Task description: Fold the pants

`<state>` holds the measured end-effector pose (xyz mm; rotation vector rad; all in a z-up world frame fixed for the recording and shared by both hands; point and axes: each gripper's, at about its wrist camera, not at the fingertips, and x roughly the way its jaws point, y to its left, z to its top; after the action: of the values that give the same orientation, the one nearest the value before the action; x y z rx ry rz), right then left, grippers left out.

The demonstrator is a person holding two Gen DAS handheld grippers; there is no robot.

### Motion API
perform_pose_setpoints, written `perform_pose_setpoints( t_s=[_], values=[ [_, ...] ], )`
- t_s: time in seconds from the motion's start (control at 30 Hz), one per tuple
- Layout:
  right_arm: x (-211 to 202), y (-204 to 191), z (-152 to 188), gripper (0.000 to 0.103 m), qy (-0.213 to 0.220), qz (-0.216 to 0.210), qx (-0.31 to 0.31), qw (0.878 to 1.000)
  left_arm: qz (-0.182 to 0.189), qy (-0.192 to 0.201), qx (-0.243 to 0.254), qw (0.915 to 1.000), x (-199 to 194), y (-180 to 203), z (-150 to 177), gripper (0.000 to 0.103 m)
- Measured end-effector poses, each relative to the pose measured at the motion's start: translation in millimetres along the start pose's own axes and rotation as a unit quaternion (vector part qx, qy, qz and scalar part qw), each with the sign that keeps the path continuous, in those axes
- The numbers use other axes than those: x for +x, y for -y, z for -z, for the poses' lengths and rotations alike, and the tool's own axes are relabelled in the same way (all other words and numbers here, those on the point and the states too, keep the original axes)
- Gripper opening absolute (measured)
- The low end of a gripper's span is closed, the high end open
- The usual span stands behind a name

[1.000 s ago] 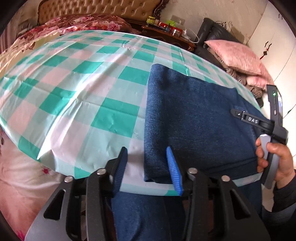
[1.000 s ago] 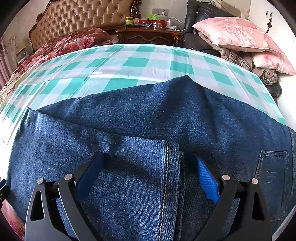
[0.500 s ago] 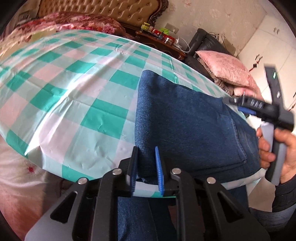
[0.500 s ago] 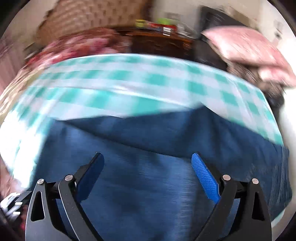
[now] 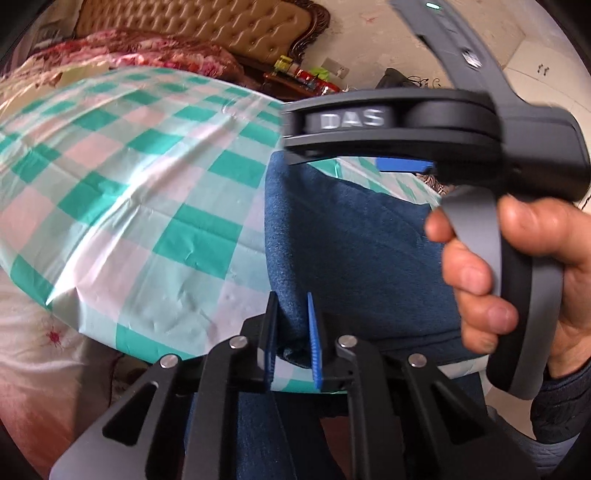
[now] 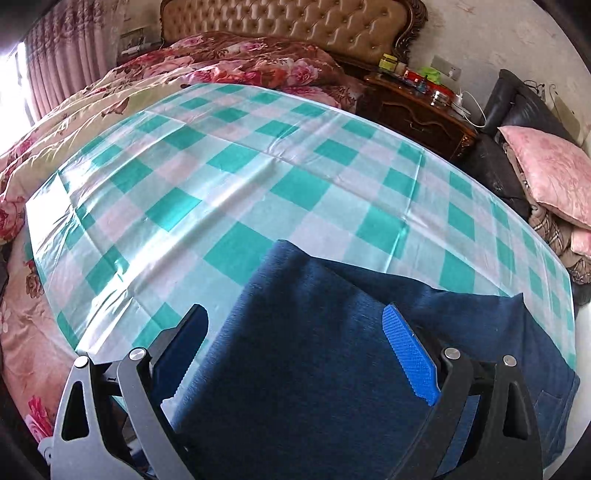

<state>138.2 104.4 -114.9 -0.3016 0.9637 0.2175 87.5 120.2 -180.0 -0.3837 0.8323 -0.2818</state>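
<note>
Left fingers: my left gripper has just been closing its fingers, and I see them pinching the near left corner of the pants, the denim edge squeezed between the blue pads.

Right fingers: my right gripper stands wide open above the pants, its fingers apart, nothing clamped; whether they touch the cloth I cannot tell.

Right hand: in the left view I see the person's hand wrapped round the grey handle, right of the pants and above them, the gripper body blurred.

Pants: dark blue denim, folded into a thick stack, lying at the near edge of the counter; the near part hangs over that edge. A second layer shows behind the top fold, to the right.

Counter: covered by a shiny green, pink and white checked cloth; left of the pants and beyond them it lies bare.

Bed: past the counter, left of the pants, a floral quilt against a tufted tan headboard.

Nightstand: dark wood, beyond the pants to the right, small bottles and jars on top.

Pillows: pink ones stacked on a dark chair, far right of the pants.
</note>
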Motion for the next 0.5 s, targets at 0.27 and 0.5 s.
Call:
perform_pose_setpoints(
  t_s=[0.27, 0.5],
  values=[
    [12.8, -11.8, -5.3, 0.091, -0.020, -0.003, -0.010, 1.000, -0.014, 0.018, 0.030, 0.9993, -7.2, 12.3, 1.7, 0.014],
    [29.8, -19.7, -8.7, 0.075, -0.064, -0.058, 0.001, 0.996, -0.026, 0.032, 0.054, 0.9977, -12.3, 25.0, 0.8, 0.013]
  ],
)
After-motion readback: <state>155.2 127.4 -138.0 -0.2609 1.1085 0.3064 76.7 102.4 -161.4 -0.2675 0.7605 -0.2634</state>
